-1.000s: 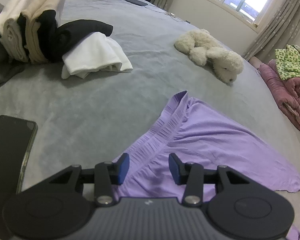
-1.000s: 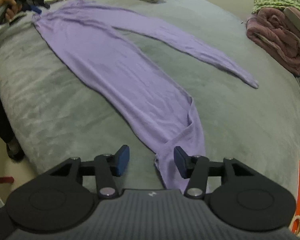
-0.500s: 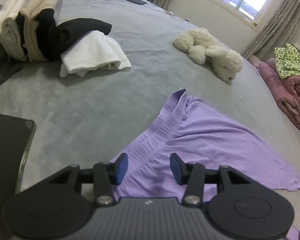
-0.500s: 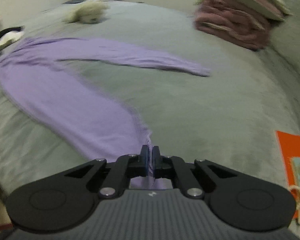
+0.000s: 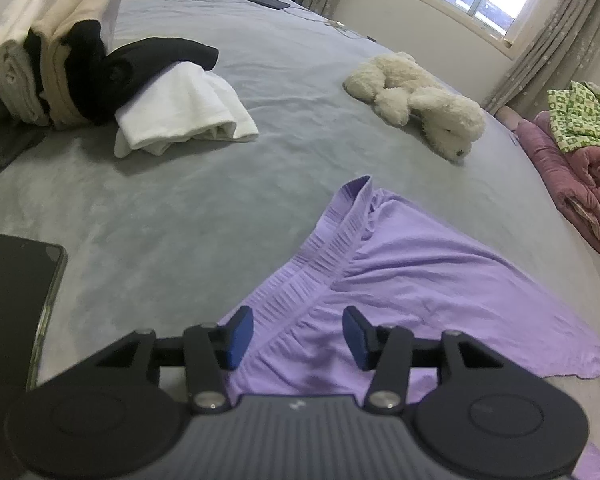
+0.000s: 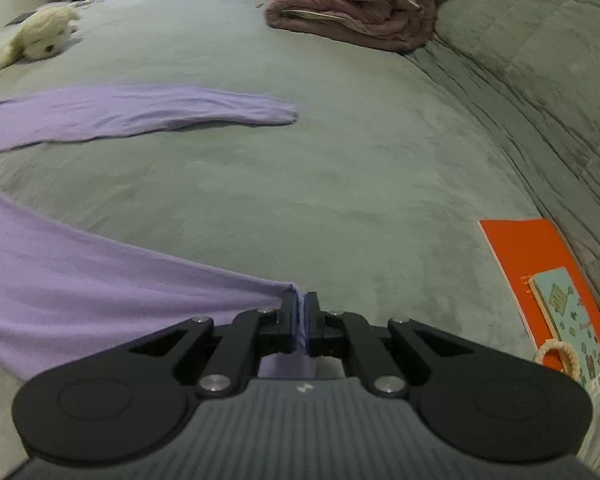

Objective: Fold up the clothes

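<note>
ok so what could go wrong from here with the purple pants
1. The right gripper pinches only the tip of one leg hem of the purple pants; the thin fabric could slip out under a pull.
2. The left gripper is opening over the waistband without pressing it, so dragging the leg may slide the whole garment.
3. The phone lies beside the left gripper and could get knocked.

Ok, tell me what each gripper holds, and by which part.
Right gripper: purple pants, by one leg's cuff. Left gripper: nothing, opening over the waistband.
</note>
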`<state>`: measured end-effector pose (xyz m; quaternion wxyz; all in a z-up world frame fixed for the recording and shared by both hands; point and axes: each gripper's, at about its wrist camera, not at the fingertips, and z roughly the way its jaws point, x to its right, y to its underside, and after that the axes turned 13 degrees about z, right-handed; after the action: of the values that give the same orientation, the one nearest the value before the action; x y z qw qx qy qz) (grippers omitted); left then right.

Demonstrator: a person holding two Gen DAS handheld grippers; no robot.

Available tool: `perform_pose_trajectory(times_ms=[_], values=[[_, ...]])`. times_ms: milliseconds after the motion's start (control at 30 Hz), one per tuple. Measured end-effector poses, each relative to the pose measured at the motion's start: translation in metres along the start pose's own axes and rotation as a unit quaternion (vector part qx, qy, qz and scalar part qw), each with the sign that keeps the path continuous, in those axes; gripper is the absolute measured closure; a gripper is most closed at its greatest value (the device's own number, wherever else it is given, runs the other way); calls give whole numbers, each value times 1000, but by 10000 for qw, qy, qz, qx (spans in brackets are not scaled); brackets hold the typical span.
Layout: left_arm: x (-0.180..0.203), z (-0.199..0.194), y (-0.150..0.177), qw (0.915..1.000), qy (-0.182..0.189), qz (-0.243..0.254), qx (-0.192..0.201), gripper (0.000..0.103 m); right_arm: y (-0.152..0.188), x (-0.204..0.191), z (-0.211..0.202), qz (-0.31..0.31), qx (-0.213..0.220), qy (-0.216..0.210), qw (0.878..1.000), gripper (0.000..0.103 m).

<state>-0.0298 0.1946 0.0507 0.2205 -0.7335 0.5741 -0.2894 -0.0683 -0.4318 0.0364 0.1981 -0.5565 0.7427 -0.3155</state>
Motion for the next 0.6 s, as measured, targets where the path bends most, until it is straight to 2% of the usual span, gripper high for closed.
perform_pose_trajectory(times_ms=[300, 500, 600], values=[[0, 1, -1, 10000, -24, -13, -13, 52, -1, 17, 11, 281, -70, 461, 9985, 102], [0, 3, 0, 10000, -66, 13, -54, 51, -6, 11, 21, 127, -142, 453, 9988, 102], [-2, 4, 0, 10000, -49, -28, -76, 51, -4, 12, 25, 241, -164, 413, 9987, 100]])
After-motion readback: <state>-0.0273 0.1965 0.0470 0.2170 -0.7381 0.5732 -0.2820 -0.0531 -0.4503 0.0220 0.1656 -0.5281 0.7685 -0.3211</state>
